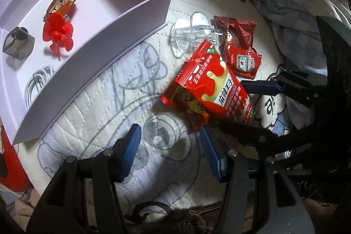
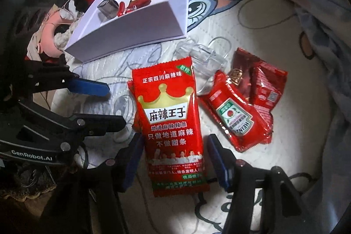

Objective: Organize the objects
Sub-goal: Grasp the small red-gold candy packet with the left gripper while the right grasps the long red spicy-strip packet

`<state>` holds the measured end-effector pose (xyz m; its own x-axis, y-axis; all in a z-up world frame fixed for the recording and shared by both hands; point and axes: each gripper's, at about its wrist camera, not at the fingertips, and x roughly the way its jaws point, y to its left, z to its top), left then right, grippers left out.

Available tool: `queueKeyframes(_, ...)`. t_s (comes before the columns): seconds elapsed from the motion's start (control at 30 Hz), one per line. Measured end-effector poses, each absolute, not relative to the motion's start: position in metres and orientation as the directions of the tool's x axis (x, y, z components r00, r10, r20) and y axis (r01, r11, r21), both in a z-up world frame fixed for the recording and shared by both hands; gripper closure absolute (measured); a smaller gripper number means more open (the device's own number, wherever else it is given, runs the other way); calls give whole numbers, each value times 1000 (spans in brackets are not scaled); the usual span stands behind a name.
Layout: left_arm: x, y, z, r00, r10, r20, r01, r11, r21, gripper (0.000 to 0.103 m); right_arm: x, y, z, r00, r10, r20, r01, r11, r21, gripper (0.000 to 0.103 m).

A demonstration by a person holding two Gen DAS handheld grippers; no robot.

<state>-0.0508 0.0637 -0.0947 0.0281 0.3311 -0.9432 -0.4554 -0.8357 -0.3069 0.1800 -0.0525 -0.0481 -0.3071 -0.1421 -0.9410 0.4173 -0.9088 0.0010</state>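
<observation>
A red spicy-snack packet (image 2: 171, 124) with a gold crown lies on the quilt between the open fingers of my right gripper (image 2: 173, 157); whether the pads touch it I cannot tell. In the left wrist view the packet (image 1: 210, 84) sits ahead and right of my open, empty left gripper (image 1: 169, 144). A Heinz ketchup sachet (image 2: 237, 120), a dark red wrapped snack (image 2: 263, 84) and a clear plastic piece (image 2: 204, 58) lie beside it. A white box (image 1: 87, 41) holds a red fan (image 1: 58, 33), a candy (image 1: 62, 2), a grey cube (image 1: 18, 42) and a white cable (image 1: 37, 82).
The quilt (image 1: 98, 106) has cartoon prints. Bunched blue bedding (image 2: 318, 25) rises on the right. A plush toy and red items (image 2: 54, 21) crowd the left beyond the box. The left gripper (image 2: 87, 98) shows in the right wrist view, left of the packet.
</observation>
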Motion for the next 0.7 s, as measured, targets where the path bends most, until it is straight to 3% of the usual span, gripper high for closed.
queueKeyframes(0.2,-52,64,-95,32,337,-941,-448,-837,-315,49,185,-46,-47,-316,-144,-938,384,-923,13,55)
queueKeyframes(0.7,-62,81,-91,46,415,-909,-419,-818,-394,47,218,-8,-42,-329,-49,-943,176,-984,-10,55)
